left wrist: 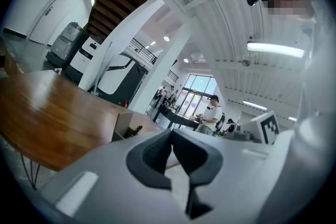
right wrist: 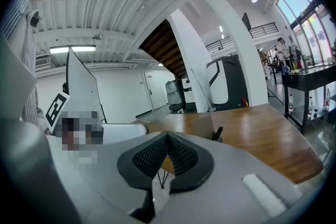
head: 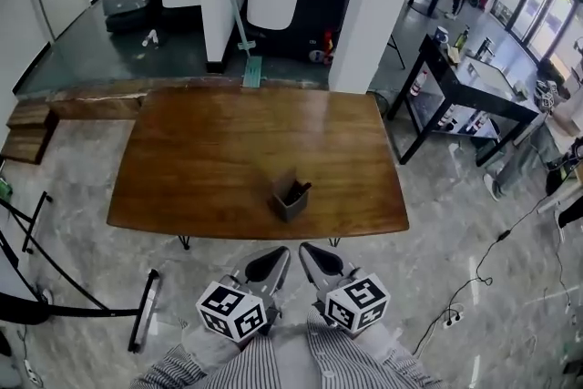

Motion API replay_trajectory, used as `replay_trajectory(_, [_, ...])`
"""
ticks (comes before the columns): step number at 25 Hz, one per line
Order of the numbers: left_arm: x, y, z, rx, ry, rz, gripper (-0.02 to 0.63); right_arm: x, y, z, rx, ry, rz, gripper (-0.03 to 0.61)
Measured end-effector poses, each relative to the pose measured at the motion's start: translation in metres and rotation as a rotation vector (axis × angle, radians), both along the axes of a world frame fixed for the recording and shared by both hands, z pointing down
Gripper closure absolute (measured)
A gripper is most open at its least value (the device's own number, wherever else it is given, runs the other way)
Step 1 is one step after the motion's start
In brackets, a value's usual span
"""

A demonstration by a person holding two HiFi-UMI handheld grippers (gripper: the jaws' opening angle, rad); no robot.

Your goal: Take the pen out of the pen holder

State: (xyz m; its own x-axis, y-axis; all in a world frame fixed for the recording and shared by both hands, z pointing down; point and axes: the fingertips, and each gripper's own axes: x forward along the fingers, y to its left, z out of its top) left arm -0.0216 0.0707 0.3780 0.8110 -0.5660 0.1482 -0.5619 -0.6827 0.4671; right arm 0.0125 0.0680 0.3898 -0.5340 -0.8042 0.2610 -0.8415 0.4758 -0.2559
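Fingers (left wrist: 152,157) touch on left gripper (left wrist: 172,132) and right gripper (right wrist: 168,136).

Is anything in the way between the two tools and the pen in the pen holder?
No, nothing visible is. The pen sticks up from the pen holder, alone near the front edge of the table. The left tool and right tool, both shut and empty, sit just short of that edge.
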Motion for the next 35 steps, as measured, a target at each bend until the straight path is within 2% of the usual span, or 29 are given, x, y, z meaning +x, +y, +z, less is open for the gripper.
replay_trajectory(8, [0.000, -0.055, 0.024, -0.055, -0.018, 0.003, 0.606, -0.004, -0.054, 0.022, -0.064, 0.031, -0.025, 0.578])
replay_trajectory(20, [0.020, -0.082, 0.049, -0.162, -0.035, 0.017, 0.606, 0.011, -0.085, 0.044, -0.156, 0.002, -0.062, 0.578])
replay_trajectory(28, [0.028, -0.093, 0.072, -0.157, -0.078, 0.016, 0.606, 0.017, -0.103, 0.074, -0.217, 0.034, -0.087, 0.578])
replay_trajectory(35, [0.031, -0.111, 0.087, -0.164, -0.051, -0.029, 0.606, 0.031, -0.127, 0.087, -0.189, 0.024, -0.099, 0.577])
